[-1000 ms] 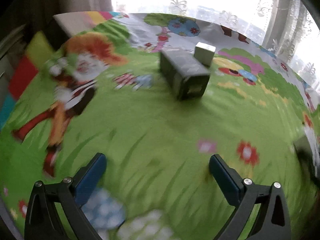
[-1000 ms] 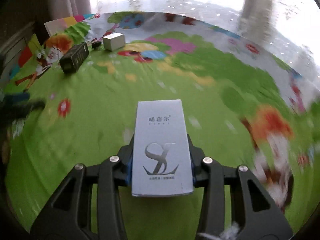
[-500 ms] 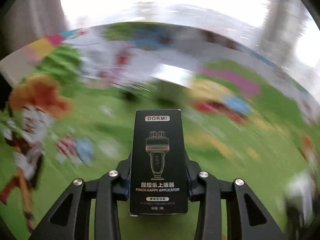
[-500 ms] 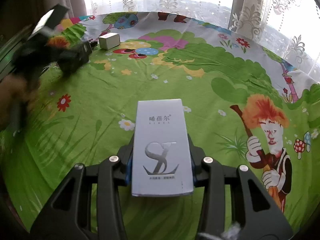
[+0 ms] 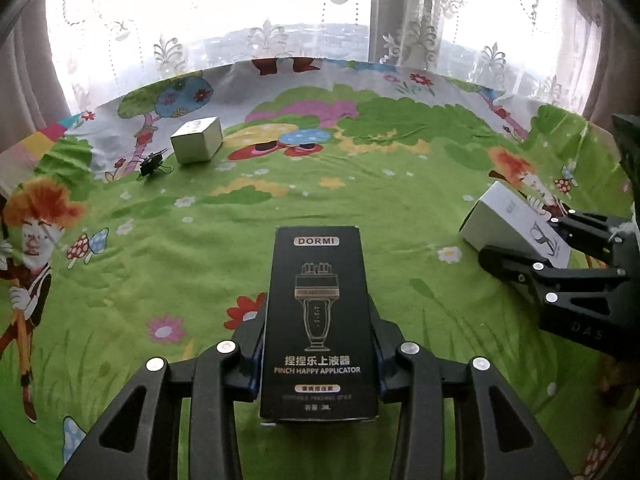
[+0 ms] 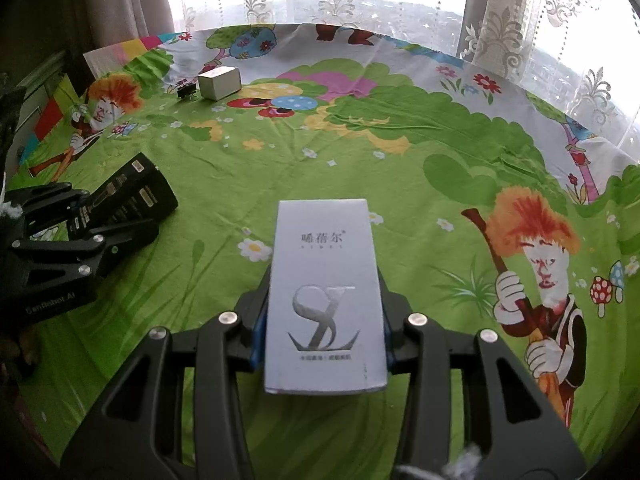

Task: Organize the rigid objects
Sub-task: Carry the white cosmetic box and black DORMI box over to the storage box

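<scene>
A tall black box (image 5: 318,320) printed "DORMI" is clamped between the pads of my left gripper (image 5: 318,344), just above the green cartoon sheet (image 5: 180,264). My right gripper (image 6: 322,344) is shut on a white box (image 6: 326,300) with a silver logo. From the left wrist, the right gripper (image 5: 520,240) and its white box (image 5: 508,220) sit at the right edge. From the right wrist, the left gripper (image 6: 92,224) and the black box (image 6: 128,196) are at the left. The two grippers are side by side, apart.
A small silver cube box (image 5: 197,140) lies at the far left of the sheet, with a black binder clip (image 5: 151,166) beside it; both also show from the right, the cube (image 6: 220,83) and the clip (image 6: 186,92). Lace curtains (image 5: 280,20) and a window stand behind the far edge.
My left gripper was open and empty with the black box lying ahead; it has shut on that box and carried it over beside the right gripper. The right gripper kept still.
</scene>
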Demonstrator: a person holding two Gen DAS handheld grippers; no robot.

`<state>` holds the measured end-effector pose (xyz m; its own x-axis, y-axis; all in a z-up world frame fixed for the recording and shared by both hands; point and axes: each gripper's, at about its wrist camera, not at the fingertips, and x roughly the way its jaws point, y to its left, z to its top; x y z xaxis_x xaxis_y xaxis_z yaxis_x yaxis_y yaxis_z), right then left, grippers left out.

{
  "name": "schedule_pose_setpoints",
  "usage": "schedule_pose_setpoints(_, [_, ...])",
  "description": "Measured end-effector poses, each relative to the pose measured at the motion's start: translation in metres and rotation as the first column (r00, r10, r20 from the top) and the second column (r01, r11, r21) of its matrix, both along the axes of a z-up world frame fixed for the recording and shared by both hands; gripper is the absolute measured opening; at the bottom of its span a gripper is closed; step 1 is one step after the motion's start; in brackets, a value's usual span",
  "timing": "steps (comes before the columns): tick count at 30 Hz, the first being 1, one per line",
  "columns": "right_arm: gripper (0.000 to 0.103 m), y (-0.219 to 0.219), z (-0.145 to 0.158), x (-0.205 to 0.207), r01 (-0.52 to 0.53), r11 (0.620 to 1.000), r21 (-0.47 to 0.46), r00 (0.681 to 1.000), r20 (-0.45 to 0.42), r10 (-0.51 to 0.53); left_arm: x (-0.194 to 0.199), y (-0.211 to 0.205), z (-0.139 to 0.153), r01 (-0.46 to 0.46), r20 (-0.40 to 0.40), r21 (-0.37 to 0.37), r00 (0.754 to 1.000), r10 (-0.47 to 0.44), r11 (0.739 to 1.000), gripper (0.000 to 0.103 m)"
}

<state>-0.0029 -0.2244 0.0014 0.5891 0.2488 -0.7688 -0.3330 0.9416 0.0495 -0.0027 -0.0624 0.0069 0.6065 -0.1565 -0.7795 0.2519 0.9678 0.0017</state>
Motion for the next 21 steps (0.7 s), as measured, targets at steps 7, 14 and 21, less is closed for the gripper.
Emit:
schedule_pose_setpoints(7, [0.046,-0.001,0.000,0.001,-0.002,1.000,0.009,1.000,-0.002,0.002,-0.001,0.004,0.002,-0.001,-0.001,-0.006,1.000,0.001,1.000,0.040])
schedule_pose_setpoints(14, [0.045,-0.001,0.003,0.000,0.036,0.999,-0.031,0.999,0.027,-0.036,-0.007,0.009,0.004,-0.064,-0.011,-0.035,0.998,0.063,0.997,0.040])
schedule_pose_setpoints(21, [0.045,-0.025,0.050,-0.091,0.234,0.950,0.205,0.928,0.243,-0.281,-0.086,0.015,0.045,-0.099,0.097,-0.120,0.989,0.111,0.988,0.040])
